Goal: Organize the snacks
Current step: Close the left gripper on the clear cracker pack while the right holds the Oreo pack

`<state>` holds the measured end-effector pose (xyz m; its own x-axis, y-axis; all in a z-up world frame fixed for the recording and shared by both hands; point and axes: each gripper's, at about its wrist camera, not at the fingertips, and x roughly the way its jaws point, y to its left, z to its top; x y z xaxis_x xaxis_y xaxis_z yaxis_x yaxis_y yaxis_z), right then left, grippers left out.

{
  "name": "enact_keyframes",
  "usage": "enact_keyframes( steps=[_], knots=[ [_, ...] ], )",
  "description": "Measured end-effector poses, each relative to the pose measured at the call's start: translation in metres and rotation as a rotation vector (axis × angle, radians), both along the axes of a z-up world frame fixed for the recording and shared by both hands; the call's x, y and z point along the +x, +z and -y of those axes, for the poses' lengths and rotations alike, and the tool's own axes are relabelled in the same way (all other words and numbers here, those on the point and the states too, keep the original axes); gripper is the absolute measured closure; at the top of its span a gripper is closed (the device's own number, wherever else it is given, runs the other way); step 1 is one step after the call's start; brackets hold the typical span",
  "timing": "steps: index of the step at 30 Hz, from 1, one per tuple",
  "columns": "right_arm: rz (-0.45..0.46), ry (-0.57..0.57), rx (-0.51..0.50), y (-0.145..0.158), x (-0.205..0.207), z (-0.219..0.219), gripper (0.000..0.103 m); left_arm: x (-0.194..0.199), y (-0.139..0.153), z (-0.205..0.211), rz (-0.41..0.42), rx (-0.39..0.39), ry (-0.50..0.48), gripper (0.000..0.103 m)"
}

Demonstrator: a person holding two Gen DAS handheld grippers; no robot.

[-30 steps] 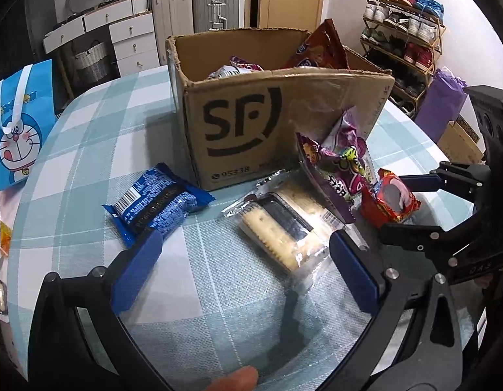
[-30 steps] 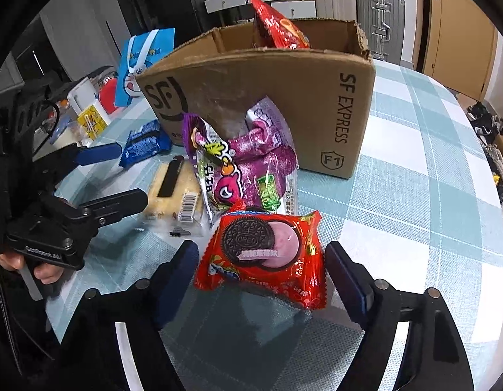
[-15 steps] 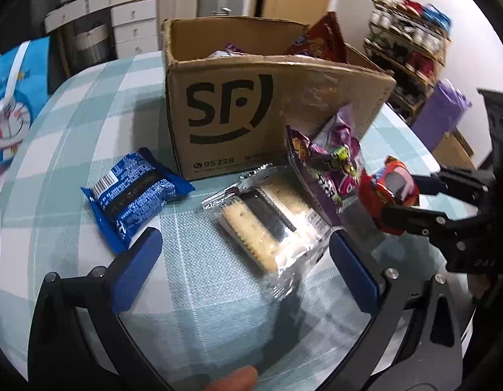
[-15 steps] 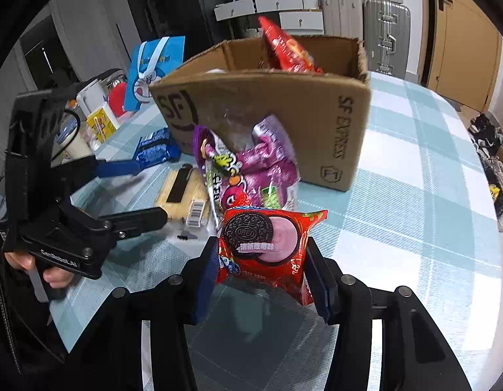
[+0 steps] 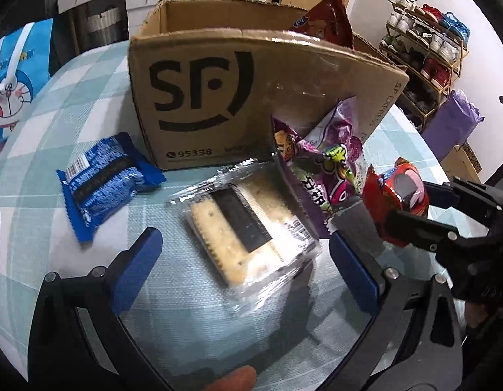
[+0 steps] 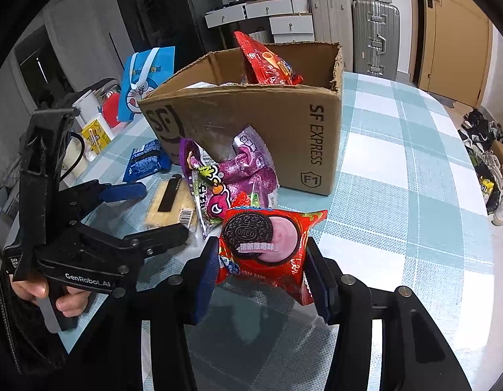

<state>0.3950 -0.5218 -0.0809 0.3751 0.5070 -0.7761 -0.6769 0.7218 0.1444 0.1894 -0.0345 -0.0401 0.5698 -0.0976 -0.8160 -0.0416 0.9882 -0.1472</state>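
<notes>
My right gripper (image 6: 263, 254) is shut on a red Oreo packet (image 6: 267, 244), which hangs just above the checked tablecloth; the left wrist view shows that packet (image 5: 395, 198) at the right. My left gripper (image 5: 243, 244) stands open just in front of a clear pack of crackers (image 5: 241, 224), its blue pads wide on either side. A purple candy bag (image 5: 320, 176) leans against the open cardboard box (image 5: 219, 91). A blue snack packet (image 5: 101, 182) lies to the left of the crackers. A red snack bag (image 6: 264, 62) sticks up out of the box.
A blue cartoon gift bag (image 5: 10, 81) stands at the table's far left edge. Behind the table are drawers and suitcases (image 6: 375, 32); a shoe rack (image 5: 427, 42) and a purple bag (image 5: 453, 123) stand on the right. The tablecloth (image 6: 398, 163) right of the box is bare.
My right gripper closed onto the red Oreo packet and lifted it slightly. My left gripper moved in closer over the cracker pack, towards the box.
</notes>
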Motion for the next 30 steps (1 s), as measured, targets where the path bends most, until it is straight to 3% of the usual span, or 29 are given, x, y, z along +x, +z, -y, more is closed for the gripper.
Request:
enact_keyframes(
  steps=[13, 24, 30],
  knots=[
    [0.005, -0.003, 0.000, 0.001, 0.000, 0.003, 0.052, 0.000, -0.004, -0.015, -0.035, 0.085, 0.046, 0.001],
    [-0.003, 0.020, -0.013, -0.003, -0.002, -0.004, 0.052, 0.006, -0.002, -0.007, -0.007, 0.039, 0.048, 0.001],
    [-0.002, 0.020, -0.013, -0.003, -0.002, -0.003, 0.052, 0.010, -0.001, -0.008, 0.005, 0.048, 0.034, 0.017]
  ],
)
